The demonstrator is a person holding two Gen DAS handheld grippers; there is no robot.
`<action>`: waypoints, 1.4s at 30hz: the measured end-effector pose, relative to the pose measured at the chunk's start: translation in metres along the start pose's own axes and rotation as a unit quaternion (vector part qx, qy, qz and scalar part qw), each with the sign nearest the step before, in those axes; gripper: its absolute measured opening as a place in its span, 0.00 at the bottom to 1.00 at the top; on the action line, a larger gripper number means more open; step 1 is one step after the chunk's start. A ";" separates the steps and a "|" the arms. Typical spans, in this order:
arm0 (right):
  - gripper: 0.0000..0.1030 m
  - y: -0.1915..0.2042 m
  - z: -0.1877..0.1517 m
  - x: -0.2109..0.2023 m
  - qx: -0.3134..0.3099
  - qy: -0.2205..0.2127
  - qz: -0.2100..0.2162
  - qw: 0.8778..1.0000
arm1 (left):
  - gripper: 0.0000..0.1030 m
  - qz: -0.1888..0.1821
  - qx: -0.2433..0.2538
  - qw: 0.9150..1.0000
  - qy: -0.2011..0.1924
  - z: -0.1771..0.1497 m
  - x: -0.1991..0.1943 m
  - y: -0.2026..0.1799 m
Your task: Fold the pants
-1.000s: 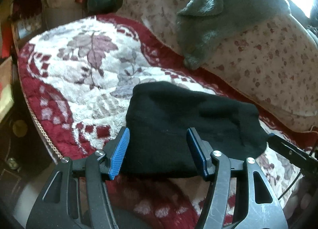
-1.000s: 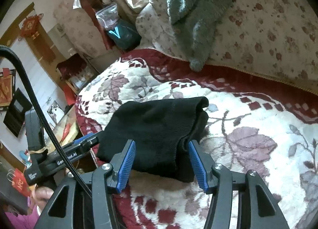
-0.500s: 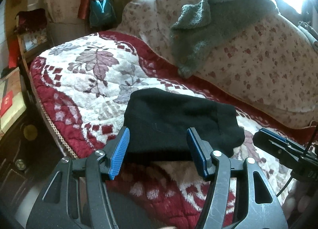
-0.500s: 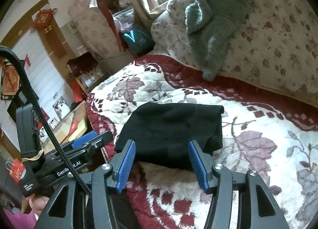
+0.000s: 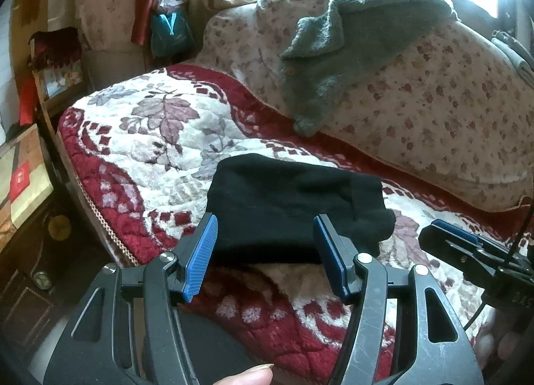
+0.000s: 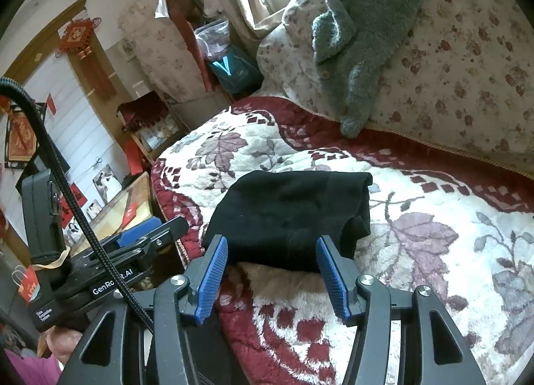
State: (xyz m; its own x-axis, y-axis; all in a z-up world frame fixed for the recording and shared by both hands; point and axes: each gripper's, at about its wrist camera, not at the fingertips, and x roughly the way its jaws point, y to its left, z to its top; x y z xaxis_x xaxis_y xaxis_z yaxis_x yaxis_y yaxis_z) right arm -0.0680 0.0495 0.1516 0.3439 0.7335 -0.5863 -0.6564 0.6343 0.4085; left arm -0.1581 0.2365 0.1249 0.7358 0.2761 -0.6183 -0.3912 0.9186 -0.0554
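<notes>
The black pants [image 5: 293,204] lie folded into a compact bundle on the red and white floral blanket [image 5: 143,138]; they also show in the right wrist view [image 6: 293,214]. My left gripper [image 5: 265,251] is open and empty, just short of the bundle's near edge. My right gripper [image 6: 272,268] is open and empty, also just short of the near edge. The right gripper shows in the left wrist view [image 5: 467,248] to the right of the pants. The left gripper shows in the right wrist view [image 6: 147,238] to the left of them.
A grey fleece garment [image 5: 347,54] hangs over the floral sofa back [image 5: 434,111]. A teal bag [image 5: 170,34] stands at the far corner. Wooden furniture with a red item [image 5: 23,184] stands left of the blanket's edge. A black cable [image 6: 66,191] crosses the right wrist view.
Both grippers have drawn back from the folded pants, which now look smaller and farther off. The pants have not moved. Both grippers stay open.
</notes>
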 end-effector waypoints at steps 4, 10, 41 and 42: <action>0.52 0.000 -0.002 -0.002 0.004 0.001 0.004 1.000 | 0.58 0.000 0.003 1.000 -0.004 -0.001 -0.003 -0.003; 0.52 0.002 -0.004 -0.004 0.001 -0.001 0.004 1.000 | 0.58 -0.001 0.002 1.000 -0.002 -0.002 -0.005 -0.005; 0.52 0.001 -0.007 0.007 0.004 0.014 0.006 1.000 | 0.58 -0.001 -0.007 1.000 0.007 -0.005 0.004 0.003; 0.52 0.001 -0.007 0.007 0.004 0.014 0.006 1.000 | 0.58 -0.001 -0.007 1.000 0.007 -0.005 0.005 0.004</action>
State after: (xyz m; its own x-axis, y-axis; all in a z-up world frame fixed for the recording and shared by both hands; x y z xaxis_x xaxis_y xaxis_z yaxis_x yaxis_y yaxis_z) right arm -0.0712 0.0538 0.1429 0.3164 0.7342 -0.6007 -0.6553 0.6270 0.4212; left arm -0.1587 0.2398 0.1177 0.7287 0.2711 -0.6289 -0.3987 0.9146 -0.0677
